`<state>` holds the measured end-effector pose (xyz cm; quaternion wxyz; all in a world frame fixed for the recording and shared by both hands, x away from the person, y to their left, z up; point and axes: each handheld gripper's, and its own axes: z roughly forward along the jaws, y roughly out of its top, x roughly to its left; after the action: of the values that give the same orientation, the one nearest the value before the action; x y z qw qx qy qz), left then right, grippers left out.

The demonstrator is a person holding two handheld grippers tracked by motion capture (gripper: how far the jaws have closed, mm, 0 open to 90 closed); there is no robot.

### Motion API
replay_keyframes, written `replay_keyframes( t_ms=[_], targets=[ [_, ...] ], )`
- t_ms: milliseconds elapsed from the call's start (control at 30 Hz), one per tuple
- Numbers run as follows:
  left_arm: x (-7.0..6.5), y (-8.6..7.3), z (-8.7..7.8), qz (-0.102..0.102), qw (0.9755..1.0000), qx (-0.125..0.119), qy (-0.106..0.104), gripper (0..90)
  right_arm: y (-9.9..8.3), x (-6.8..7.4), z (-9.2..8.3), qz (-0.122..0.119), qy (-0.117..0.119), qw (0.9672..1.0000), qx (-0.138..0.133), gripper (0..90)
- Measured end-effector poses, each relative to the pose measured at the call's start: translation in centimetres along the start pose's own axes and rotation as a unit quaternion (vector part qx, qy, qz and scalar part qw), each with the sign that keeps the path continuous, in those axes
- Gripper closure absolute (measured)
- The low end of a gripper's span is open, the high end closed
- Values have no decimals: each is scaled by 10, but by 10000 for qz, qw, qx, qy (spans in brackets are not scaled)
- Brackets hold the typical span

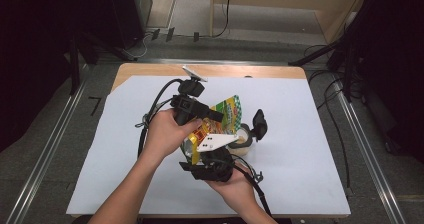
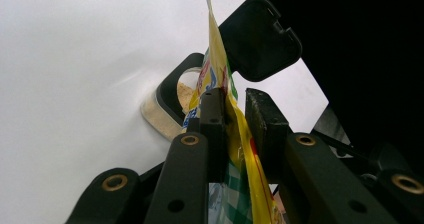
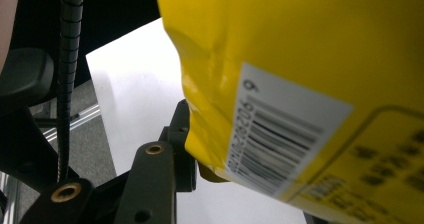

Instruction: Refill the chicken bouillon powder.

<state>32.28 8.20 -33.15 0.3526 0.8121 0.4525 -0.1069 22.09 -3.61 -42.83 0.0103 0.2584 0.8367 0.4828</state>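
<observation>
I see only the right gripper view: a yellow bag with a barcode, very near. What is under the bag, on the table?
Observer: A small container with a black rim stands on the white sheet, just beyond the bag.
Operator: Is the container open?
Observer: Yes. Its black lid is flipped up, and beige contents show inside.
Operator: Does the other gripper hold the bag too?
Observer: Yes. The left gripper has the bag's edge between its jaws, with a pad on each side.
</observation>
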Motion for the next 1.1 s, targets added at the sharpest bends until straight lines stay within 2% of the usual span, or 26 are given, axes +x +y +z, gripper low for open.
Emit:
replay_keyframes(
  t_ms=[433, 633, 767, 1100],
  targets=[
    [0, 0, -3, 91, 9999, -32, 102, 816, -1, 1, 1, -53, 32, 10000, 28, 657],
    [3, 1, -5, -48, 9999, -92, 17, 811, 1, 1, -1, -6, 31, 10000, 16, 645],
    [8, 2, -4, -170, 9998, -31, -83, 807, 6, 1, -2, -12, 86, 9998, 178, 634],
    [1, 7, 4, -80, 9999, 73, -83, 803, 2, -1, -5, 89, 11, 9999, 112, 635]
  ],
)
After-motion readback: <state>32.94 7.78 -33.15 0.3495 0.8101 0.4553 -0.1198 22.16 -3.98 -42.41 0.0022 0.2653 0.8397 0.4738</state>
